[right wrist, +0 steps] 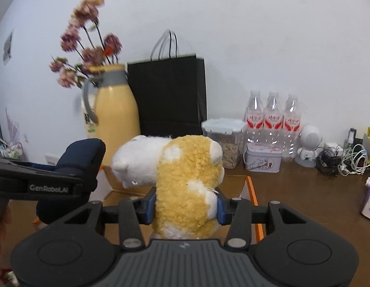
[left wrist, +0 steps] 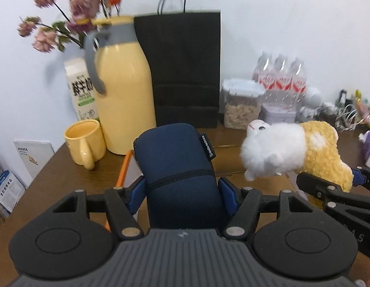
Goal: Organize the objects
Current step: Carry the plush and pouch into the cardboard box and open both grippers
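From the left wrist view, the left gripper [left wrist: 182, 189] pinched one navy pouch [left wrist: 179, 162] between its blue pads, holding it above the brown table [left wrist: 56, 174]. Behind it stood one yellow jug [left wrist: 124, 91] with a grey handle, one yellow mug [left wrist: 85, 142], one milk carton [left wrist: 81, 87], one black paper bag [left wrist: 185, 69], and one clear container [left wrist: 242, 106] of cereal. Three water bottles [left wrist: 281, 76] stood in a row by the wall. At the right, one white and yellow plush toy [left wrist: 292, 149] hung in the other gripper.

From the right wrist view, the right gripper [right wrist: 186, 203] squeezed that one plush toy [right wrist: 187, 184], lifted over one open cardboard box [right wrist: 250, 189] with orange edges. Three bottles [right wrist: 272, 122], one white tin [right wrist: 263, 160] and one small white robot figure [right wrist: 309, 144] lined the wall.
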